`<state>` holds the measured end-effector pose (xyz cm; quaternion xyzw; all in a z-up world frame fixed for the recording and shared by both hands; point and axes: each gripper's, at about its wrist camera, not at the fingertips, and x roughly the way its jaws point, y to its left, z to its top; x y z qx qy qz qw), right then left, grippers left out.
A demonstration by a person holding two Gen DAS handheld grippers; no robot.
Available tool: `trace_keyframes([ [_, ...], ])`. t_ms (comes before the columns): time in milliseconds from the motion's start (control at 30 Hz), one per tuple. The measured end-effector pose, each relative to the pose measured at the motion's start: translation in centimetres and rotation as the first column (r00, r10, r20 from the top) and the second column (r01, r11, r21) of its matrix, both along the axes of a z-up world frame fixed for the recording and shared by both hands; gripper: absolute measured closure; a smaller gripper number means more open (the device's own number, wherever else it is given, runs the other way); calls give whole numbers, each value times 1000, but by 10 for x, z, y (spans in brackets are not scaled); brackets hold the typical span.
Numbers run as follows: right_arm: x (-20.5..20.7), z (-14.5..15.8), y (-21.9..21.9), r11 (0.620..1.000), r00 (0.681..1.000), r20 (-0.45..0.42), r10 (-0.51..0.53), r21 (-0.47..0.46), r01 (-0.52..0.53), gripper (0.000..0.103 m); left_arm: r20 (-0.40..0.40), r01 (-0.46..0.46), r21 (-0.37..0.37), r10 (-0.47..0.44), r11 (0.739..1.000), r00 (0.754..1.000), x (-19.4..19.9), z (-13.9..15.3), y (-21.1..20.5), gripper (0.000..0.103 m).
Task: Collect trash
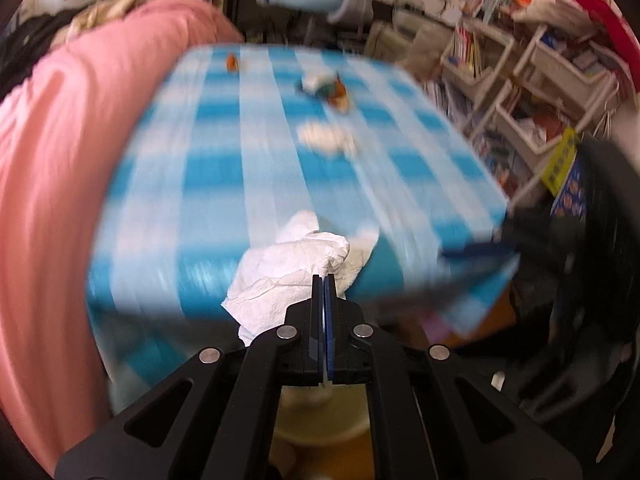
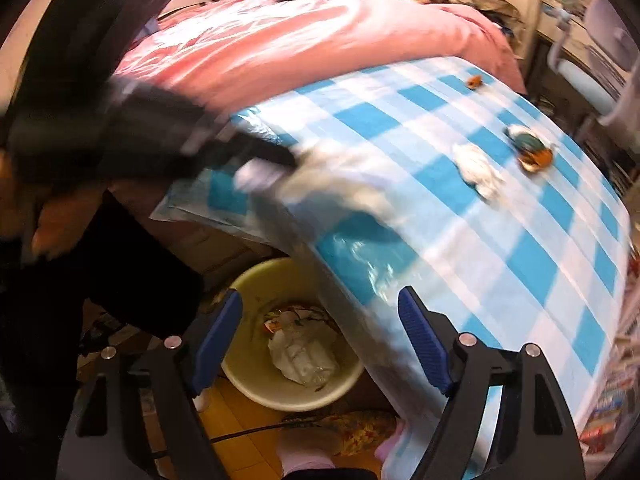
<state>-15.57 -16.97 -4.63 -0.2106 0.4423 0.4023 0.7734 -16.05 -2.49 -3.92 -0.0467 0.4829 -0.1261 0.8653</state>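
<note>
Left wrist view shows the left gripper (image 1: 323, 280) clamped on a crumpled white tissue (image 1: 292, 268), in transit toward the yellow bin (image 2: 292, 394) below the table edge; next, release over it. The right gripper (image 2: 320, 344) gapes empty above that bin.

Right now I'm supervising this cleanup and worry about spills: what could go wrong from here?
1. The left gripper pinches only an edge of the crumpled tissue, so it might slip out before reaching the yellow bin.
2. The bin sits partly under the checked tablecloth's overhang, so a drop could miss.
3. The open right gripper hangs near the bin, possibly in the way.
</note>
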Motion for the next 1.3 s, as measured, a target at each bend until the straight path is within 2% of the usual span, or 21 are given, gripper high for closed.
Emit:
trace_keyframes([
  [100,-12,-13,2,998,1000,-5,14,-60,-14,25,-108,5,49,0,999,994,-21,-31,-15,102],
  [200,-31,-36,17,977,997,20,81,-198,-75,25,-188,46,92,-28,995,982,-26,-48,-24,94],
  [267,-39,-47,23,962,993,29,110,-254,-99,25,-165,30,130,-8,991,986,-26,-43,-21,79],
  [300,-44,-53,28,951,991,34,128,-287,-113,24,-159,17,131,4,991,987,-25,-41,-18,62],
  [333,-46,-56,29,946,990,37,137,-302,-120,24,-145,-15,125,33,992,989,-23,-36,-10,54],
  [400,-48,-59,32,939,988,44,148,-319,-127,22,-116,-72,86,82,994,990,-19,-27,5,53],
  [500,-42,-59,32,946,990,64,124,-310,-98,22,-33,-134,24,134,991,990,-1,-2,21,52],
  [567,-35,-55,31,952,991,96,95,-298,-63,21,55,-167,14,166,986,985,18,23,28,44],
  [633,-28,-51,33,958,989,131,75,-284,-35,21,144,-201,16,197,979,970,37,44,30,30],
  [700,-23,-47,36,964,988,141,65,-265,-26,20,207,-232,14,224,973,952,67,62,34,29],
  [767,-21,-47,41,967,988,138,67,-254,-30,20,238,-225,9,216,974,947,91,75,35,27],
  [867,-23,-48,49,971,987,128,102,-226,-71,18,282,-212,42,192,976,940,118,83,33,23],
  [933,-27,-49,54,974,986,115,120,-207,-95,17,276,-222,42,202,974,940,126,79,36,21],
  [1033,-30,-53,61,970,984,107,143,-213,-118,16,235,-245,-8,240,970,942,132,67,46,21],
  [1167,-32,-54,67,968,981,102,165,-209,-141,16,218,-264,14,254,965,942,137,51,52,20],
  [1300,-36,-56,72,961,976,103,191,-222,-164,16,218,-266,0,260,964,941,135,50,52,20],
])
